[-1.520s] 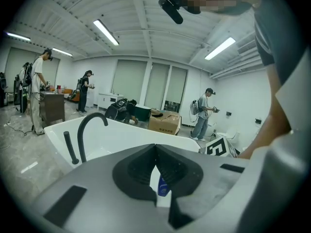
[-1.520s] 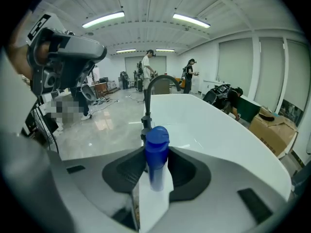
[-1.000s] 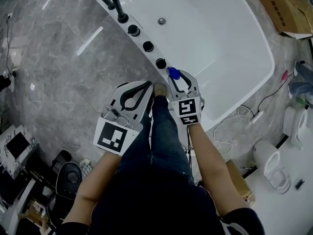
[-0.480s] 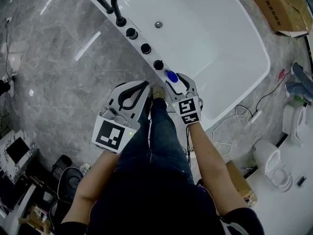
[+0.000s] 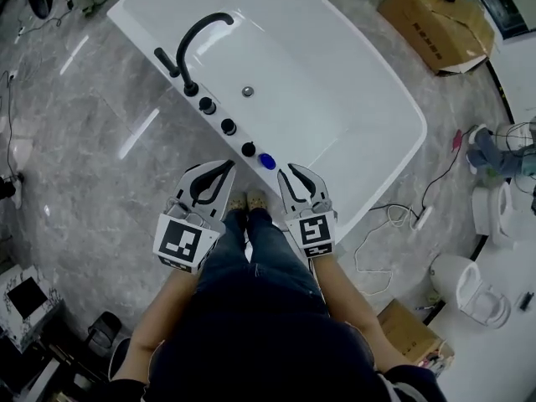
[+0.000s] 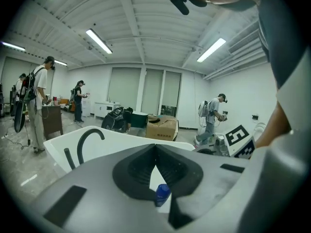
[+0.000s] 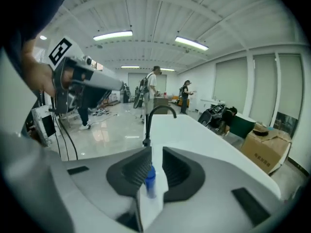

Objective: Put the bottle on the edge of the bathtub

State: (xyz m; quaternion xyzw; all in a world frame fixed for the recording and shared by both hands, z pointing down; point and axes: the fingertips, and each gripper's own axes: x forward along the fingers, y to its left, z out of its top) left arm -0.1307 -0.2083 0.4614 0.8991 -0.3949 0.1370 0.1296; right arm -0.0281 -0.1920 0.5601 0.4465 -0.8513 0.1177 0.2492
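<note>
A small bottle with a blue cap [image 5: 266,161] stands upright on the white bathtub's [image 5: 138,28] near rim, just past the row of black knobs [image 5: 228,126]. My right gripper [image 5: 293,171] hangs a little short of it, to its right. Its jaws are closing, with a narrow gap left and nothing between the pads. In the right gripper view the bottle [image 7: 150,181] shows through that gap, beyond the right gripper [image 7: 154,152]. My left gripper [image 5: 228,164] is shut and empty, left of the bottle. The left gripper view shows the bottle [image 6: 162,194] below the left gripper [image 6: 155,147].
A black arched faucet [image 5: 197,44] stands on the rim beyond the knobs. The person's legs and shoes [image 5: 251,199] are between the grippers. A cardboard box [image 5: 435,11] lies past the tub. White cables [image 5: 394,216] and a white fixture [image 5: 465,287] sit at the right. Other people stand in the room [image 7: 151,89].
The right gripper has drawn back from the bottle, which stays standing on the tub rim. Its jaws have narrowed. Both grippers now sit further from the tub.
</note>
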